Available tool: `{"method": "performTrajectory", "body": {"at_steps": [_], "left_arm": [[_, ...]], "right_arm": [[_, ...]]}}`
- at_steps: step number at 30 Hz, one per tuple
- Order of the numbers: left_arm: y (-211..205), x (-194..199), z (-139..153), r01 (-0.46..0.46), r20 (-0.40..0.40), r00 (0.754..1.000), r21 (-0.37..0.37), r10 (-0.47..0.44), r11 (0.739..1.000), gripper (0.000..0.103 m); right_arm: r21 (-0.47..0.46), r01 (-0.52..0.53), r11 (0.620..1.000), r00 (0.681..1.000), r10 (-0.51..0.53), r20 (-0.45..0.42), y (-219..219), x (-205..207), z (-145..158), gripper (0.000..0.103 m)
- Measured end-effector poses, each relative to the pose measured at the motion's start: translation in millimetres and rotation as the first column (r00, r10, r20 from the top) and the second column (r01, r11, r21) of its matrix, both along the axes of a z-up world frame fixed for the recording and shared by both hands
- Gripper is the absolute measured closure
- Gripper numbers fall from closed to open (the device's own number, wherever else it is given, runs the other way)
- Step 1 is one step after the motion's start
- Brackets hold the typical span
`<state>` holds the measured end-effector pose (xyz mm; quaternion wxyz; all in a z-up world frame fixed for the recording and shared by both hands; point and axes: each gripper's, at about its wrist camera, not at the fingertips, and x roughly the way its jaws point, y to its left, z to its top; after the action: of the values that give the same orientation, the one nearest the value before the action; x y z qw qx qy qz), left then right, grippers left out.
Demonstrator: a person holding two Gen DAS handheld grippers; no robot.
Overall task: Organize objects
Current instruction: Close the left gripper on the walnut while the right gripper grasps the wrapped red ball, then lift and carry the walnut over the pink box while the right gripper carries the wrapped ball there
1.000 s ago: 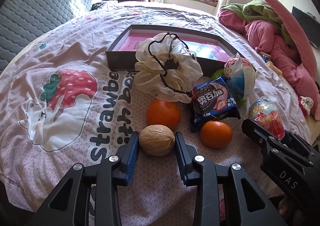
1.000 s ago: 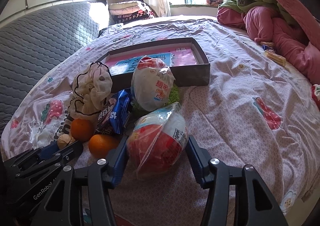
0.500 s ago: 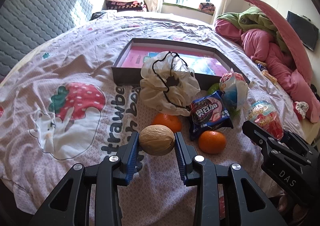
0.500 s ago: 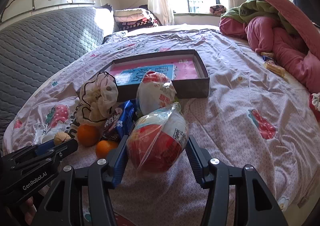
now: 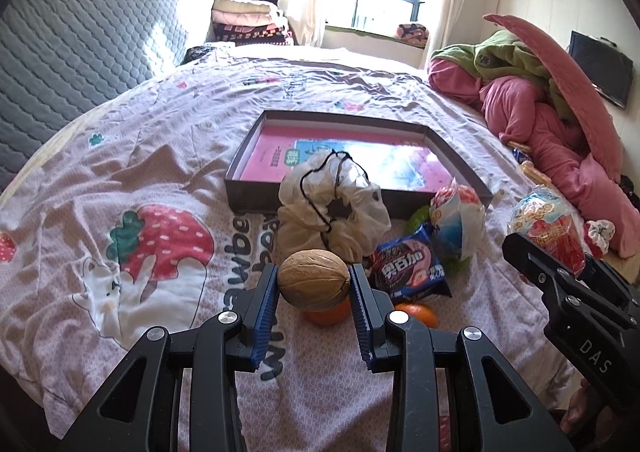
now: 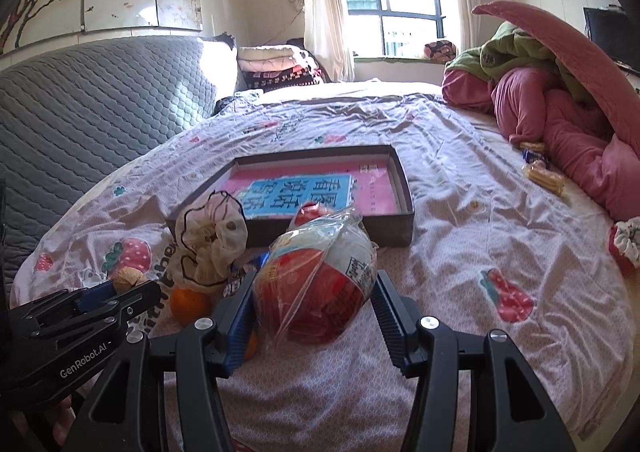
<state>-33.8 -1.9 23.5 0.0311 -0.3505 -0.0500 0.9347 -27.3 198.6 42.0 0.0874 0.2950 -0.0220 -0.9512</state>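
My left gripper (image 5: 314, 284) is shut on a brown walnut (image 5: 313, 279), held above the bedspread. My right gripper (image 6: 314, 292) is shut on a red and white snack in a clear wrapper (image 6: 316, 284), also lifted off the bed. Ahead lies a shallow dark box (image 5: 256, 200) with a pink and blue sheet inside (image 6: 404, 220). Between me and the box lie a cream scrunchie (image 5: 332, 204), a blue snack packet (image 5: 408, 268), two oranges (image 5: 326, 314) (image 5: 418, 312) and another wrapped snack (image 5: 456, 216). In the right wrist view the left gripper (image 6: 124, 284) shows at the lower left with the walnut.
A pink and green heap of bedding (image 5: 552, 108) fills the right side of the bed, with small wrapped snacks (image 6: 540, 172) beside it. A grey quilted headboard (image 5: 80, 52) stands at the left. Folded blankets (image 6: 276, 68) lie by the window. The bedspread (image 5: 120, 156) left of the box is bare.
Both grippers have risen with their loads: the walnut and the wrapped snack have come up off the bedspread, and the box and the pile now sit lower and farther in both views.
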Motion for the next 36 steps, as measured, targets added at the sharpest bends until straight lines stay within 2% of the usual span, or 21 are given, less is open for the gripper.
{"method": "performTrajectory", "body": {"at_steps": [14,26,36], "left_arm": [[8.1,-24.6,18.4,-0.023,-0.046,0.999,0.001,0.023,1.000,0.067],[6.2,-61.0,26.1,-0.053,-0.037,0.998,0.006,0.053,0.999,0.067],[-5.2,-98.0,37.2,-0.080,-0.055,0.995,-0.038,0.078,0.996,0.067]], "right_arm": [[0.005,-0.027,1.000,0.996,0.027,-0.091,-10.1,-9.3,26.7,0.047],[-0.011,-0.045,0.999,0.991,0.044,-0.130,-18.5,-29.2,40.2,0.047],[0.012,-0.011,1.000,0.987,0.013,-0.158,-9.4,-64.7,51.3,0.047]]}}
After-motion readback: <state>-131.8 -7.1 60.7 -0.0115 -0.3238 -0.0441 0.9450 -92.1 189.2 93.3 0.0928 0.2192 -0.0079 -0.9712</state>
